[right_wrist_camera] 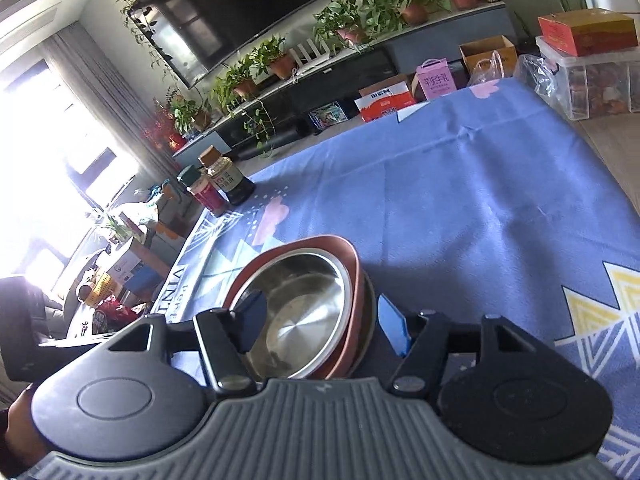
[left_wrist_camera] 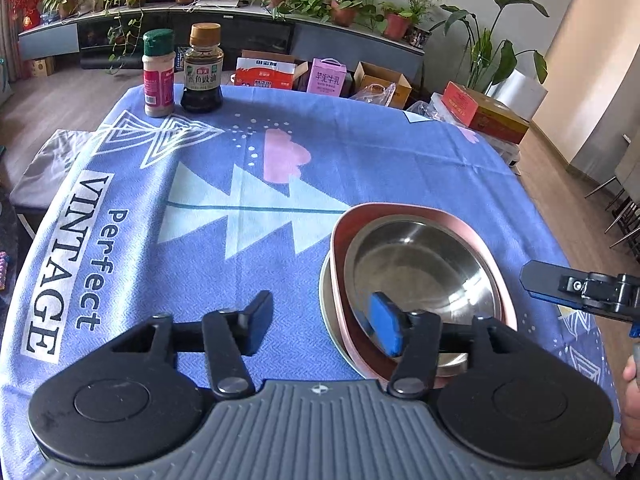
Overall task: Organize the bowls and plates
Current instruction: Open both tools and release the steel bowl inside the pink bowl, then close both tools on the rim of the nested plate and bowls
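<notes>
A steel bowl [left_wrist_camera: 420,268] sits inside a pink dish [left_wrist_camera: 404,212], which rests on a pale plate [left_wrist_camera: 326,304], stacked on the blue cloth. My left gripper [left_wrist_camera: 320,326] is open; its right finger is over the stack's near rim, its left finger over the cloth. The right gripper shows at the right edge of the left wrist view [left_wrist_camera: 580,286]. In the right wrist view the same bowl [right_wrist_camera: 304,308], pink dish [right_wrist_camera: 354,276] and plate [right_wrist_camera: 370,320] lie between the fingers of my open right gripper [right_wrist_camera: 322,326], which holds nothing.
Two seasoning bottles, a red-labelled shaker [left_wrist_camera: 159,76] and a dark sauce bottle [left_wrist_camera: 203,70], stand at the cloth's far left. Boxes [left_wrist_camera: 266,72] and bags lie on the floor beyond the table. Potted plants line a shelf at the back.
</notes>
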Available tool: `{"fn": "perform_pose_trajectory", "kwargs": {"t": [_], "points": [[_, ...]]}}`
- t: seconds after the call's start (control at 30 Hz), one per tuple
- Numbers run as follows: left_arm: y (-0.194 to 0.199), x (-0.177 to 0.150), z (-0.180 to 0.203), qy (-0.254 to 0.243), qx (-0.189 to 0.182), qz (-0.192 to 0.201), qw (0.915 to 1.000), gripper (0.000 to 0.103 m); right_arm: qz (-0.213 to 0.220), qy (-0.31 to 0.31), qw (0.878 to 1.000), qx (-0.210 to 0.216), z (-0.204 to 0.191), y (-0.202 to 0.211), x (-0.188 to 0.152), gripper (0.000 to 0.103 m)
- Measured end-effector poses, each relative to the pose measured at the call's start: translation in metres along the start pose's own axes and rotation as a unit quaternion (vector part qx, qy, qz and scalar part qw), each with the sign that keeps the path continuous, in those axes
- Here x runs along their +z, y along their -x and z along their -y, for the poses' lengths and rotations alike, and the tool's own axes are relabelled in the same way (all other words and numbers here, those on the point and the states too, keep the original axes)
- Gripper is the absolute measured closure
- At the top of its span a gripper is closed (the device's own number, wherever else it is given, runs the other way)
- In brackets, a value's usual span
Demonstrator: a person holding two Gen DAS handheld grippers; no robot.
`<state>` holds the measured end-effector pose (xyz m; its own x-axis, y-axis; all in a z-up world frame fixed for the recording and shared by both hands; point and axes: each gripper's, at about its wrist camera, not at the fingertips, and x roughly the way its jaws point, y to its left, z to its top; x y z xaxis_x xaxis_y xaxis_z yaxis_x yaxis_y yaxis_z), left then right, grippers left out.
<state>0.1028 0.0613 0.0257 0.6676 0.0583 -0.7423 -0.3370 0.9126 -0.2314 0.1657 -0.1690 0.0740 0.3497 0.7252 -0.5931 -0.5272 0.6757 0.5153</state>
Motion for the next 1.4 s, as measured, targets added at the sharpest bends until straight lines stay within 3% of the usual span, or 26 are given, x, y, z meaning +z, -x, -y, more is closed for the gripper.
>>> {"fn": "perform_pose_trajectory", "kwargs": {"t": [0.13,0.3,0.43,0.57,0.7,0.83,0.93,1.4], "points": [[-0.002,-0.002,-0.001,-0.010,0.000,0.000,0.9999,0.037,0.001,-0.001,1.000,-0.005,0.002,0.000,0.000,0.013],[-0.004,-0.006,-0.003,-0.018,-0.010,-0.002,0.9998,0.032,0.007,-0.003,1.000,-0.008,0.004,0.000,0.000,0.000],[-0.003,-0.006,-0.008,-0.010,-0.021,0.002,0.9997,0.027,0.005,-0.014,1.000,-0.010,0.011,-0.002,0.001,0.000],[-0.001,-0.008,-0.013,-0.013,-0.032,0.012,0.9993,0.023,0.017,-0.017,1.000,0.017,0.021,-0.001,-0.001,0.000],[0.007,-0.011,-0.024,-0.018,-0.045,0.042,0.9979,0.018,0.032,-0.010,0.999,0.019,0.024,0.006,0.002,0.000],[0.014,-0.013,-0.040,-0.003,-0.057,0.063,0.9964,0.018,0.050,0.028,0.997,0.046,0.013,0.019,0.002,0.000],[0.021,-0.014,-0.046,-0.008,-0.062,0.090,0.9940,0.017,0.055,0.052,0.996,0.039,0.010,0.022,-0.001,0.000],[0.026,0.000,-0.039,-0.051,-0.115,0.125,0.9841,0.016,0.051,0.041,0.996,0.055,0.015,0.010,0.001,0.000]]}}
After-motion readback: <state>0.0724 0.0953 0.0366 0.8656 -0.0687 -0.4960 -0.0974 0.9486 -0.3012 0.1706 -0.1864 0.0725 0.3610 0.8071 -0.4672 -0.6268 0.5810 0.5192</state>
